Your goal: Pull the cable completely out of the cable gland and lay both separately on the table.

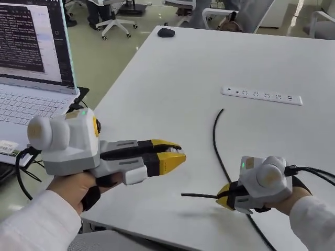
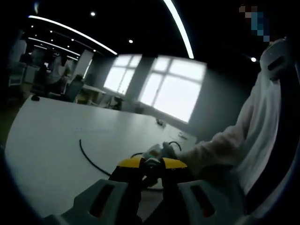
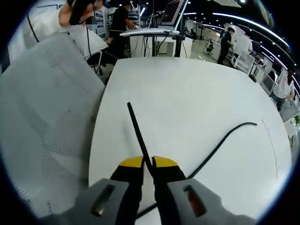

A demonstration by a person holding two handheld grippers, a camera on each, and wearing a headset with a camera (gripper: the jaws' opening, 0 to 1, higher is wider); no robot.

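My left gripper (image 1: 175,154) hovers above the white table (image 1: 172,83) at the left, shut on a small grey cable gland (image 1: 170,150); the gland (image 2: 151,162) sits between the yellow jaw tips. The black cable (image 1: 215,141) lies free of the gland, curving across the table toward the near edge. My right gripper (image 1: 224,196), low at the front right, is shut on the cable close to one end. That short end (image 1: 191,195) pokes out leftward. In the right gripper view the cable (image 3: 138,133) runs straight out from between the shut jaws of the right gripper (image 3: 149,165).
An open laptop (image 1: 31,78) stands on a desk at the left. A white power strip (image 1: 261,95) lies at the table's far right and a dark mouse (image 1: 166,32) at the far edge. Office chairs (image 1: 112,23) stand beyond the table.
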